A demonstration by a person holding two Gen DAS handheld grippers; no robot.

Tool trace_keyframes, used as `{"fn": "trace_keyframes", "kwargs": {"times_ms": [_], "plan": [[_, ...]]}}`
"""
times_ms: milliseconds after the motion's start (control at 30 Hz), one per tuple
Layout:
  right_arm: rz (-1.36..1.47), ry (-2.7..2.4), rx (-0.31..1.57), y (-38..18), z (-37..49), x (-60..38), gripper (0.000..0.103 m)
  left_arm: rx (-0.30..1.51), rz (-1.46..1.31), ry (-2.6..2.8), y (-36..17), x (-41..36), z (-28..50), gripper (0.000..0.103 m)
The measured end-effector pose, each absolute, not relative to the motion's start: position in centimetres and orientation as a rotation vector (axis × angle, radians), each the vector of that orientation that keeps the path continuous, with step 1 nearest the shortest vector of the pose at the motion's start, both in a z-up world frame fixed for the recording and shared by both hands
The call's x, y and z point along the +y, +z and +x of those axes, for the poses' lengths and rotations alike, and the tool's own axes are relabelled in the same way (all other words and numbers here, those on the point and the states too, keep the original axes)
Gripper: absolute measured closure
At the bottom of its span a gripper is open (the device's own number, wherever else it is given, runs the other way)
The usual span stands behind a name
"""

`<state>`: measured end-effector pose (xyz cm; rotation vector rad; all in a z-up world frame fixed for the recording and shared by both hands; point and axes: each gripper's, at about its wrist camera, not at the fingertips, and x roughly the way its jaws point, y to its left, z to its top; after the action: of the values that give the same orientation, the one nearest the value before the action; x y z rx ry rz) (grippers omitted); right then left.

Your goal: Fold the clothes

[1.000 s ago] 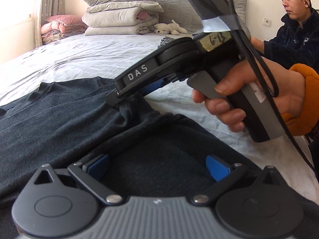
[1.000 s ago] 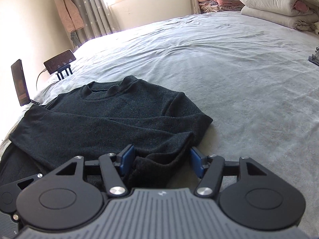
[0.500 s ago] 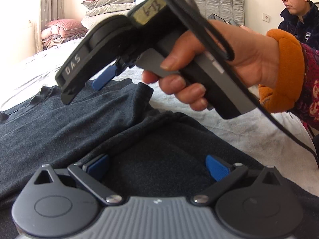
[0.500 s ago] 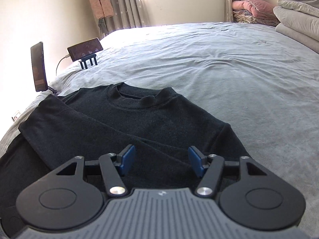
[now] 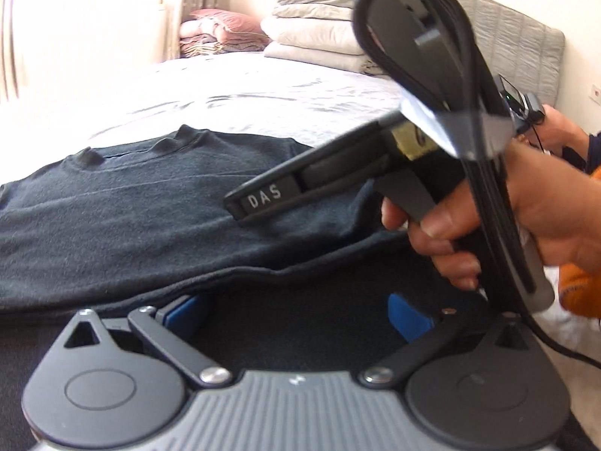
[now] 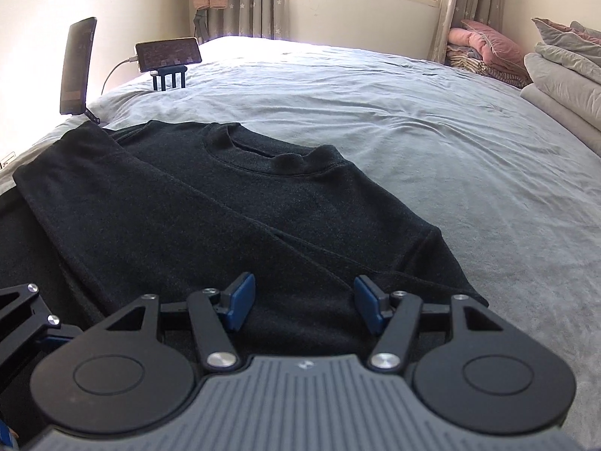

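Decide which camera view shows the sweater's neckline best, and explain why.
The right wrist view: the sweater lies unobstructed there, its neckline whole and sharp. In the left wrist view the neckline is farther off, slightly blurred, and the right gripper covers part of the sweater.

Both grippers tilted downward, left gripper point(image 5: 296, 310) and right gripper point(image 6: 304, 300) (jaws apart, empty).
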<state>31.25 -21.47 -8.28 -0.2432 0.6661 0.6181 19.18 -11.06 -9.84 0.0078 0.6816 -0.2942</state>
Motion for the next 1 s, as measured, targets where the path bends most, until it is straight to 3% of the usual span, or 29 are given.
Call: {"fn": "trace_keyframes", "kwargs": {"times_ms": [633,767,1000], "plan": [[-0.294,0.576,0.600,-9.4,29.8,-22.3,0.040,0.683,0.008,-0.194,-10.7,-11.3,20.3,0.000],[-0.283,0.552,0.568,-9.8,29.2,-22.7,0.031,0.685,0.025,-0.189,-10.6,-11.6,19.9,0.000],[-0.273,0.531,0.517,-10.1,28.6,-23.2,0.024,0.688,0.036,-0.185,-10.7,-11.7,20.2,0.000]]}}
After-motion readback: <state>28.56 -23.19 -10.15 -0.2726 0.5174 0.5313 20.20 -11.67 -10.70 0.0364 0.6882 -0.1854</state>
